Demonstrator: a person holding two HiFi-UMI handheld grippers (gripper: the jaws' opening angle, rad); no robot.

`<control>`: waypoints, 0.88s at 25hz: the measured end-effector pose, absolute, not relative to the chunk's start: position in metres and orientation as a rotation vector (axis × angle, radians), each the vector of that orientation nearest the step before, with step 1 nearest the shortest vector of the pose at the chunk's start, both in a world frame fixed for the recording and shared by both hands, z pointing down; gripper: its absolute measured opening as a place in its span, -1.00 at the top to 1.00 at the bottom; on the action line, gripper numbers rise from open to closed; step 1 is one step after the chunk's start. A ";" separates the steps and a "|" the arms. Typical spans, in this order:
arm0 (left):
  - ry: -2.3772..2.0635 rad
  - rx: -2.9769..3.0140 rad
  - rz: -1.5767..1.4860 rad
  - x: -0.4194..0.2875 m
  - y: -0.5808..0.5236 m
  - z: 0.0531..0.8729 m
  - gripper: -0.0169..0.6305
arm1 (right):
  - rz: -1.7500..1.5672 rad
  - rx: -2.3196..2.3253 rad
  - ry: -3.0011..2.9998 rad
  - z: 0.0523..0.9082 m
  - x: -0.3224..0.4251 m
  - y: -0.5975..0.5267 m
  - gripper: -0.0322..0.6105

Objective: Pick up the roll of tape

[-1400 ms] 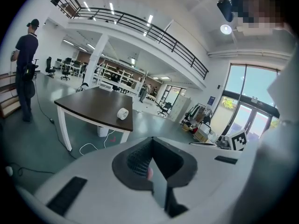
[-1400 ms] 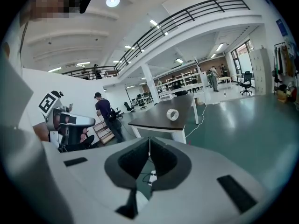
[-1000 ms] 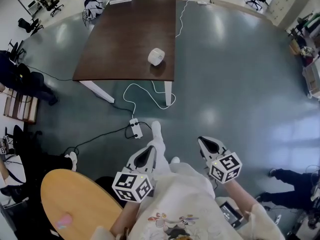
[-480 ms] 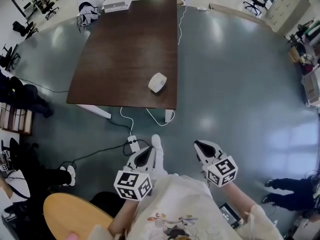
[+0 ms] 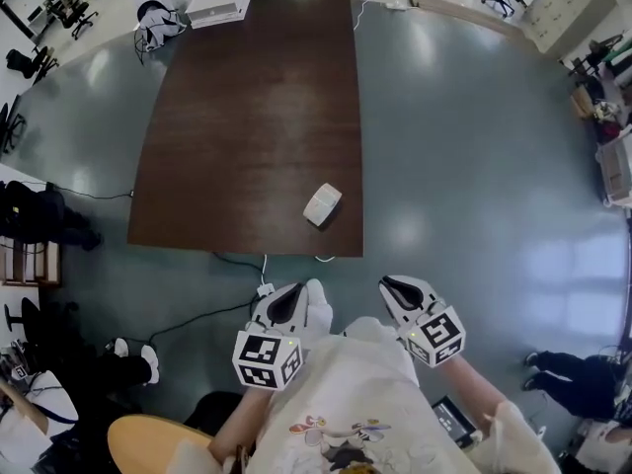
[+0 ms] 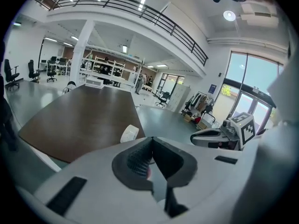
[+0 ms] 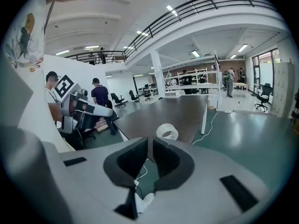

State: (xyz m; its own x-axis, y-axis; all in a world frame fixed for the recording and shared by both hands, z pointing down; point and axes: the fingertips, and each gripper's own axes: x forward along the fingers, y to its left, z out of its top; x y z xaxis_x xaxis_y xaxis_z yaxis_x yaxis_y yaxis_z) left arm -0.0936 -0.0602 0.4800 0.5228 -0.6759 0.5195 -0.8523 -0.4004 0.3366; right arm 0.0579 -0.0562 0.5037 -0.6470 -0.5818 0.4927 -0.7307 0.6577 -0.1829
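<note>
The white roll of tape (image 5: 323, 204) lies on the dark brown table (image 5: 247, 117), close to its near right corner. It also shows as the roll of tape (image 6: 129, 134) in the left gripper view and as the roll of tape (image 7: 167, 132) in the right gripper view. Both grippers hang over the floor, short of the table's near edge. My left gripper (image 5: 288, 301) is shut and empty, with its tips meeting. My right gripper (image 5: 397, 288) has just been opening: a thin slit shows between its tips, and nothing is in it.
A white power strip (image 5: 265, 289) with cables lies on the floor under the table's near edge. A round wooden table (image 5: 158, 442) is at my lower left. A white box (image 5: 215, 8) sits at the table's far end. People stand at the left (image 7: 100, 97).
The table and the tape have come much nearer in the head view. Both grippers have been carried forward towards the table's near edge, over the floor cables.
</note>
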 end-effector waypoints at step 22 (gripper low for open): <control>-1.154 2.312 0.814 -0.071 -0.177 0.557 0.18 | 0.484 0.865 -2.510 0.526 0.035 -0.157 0.55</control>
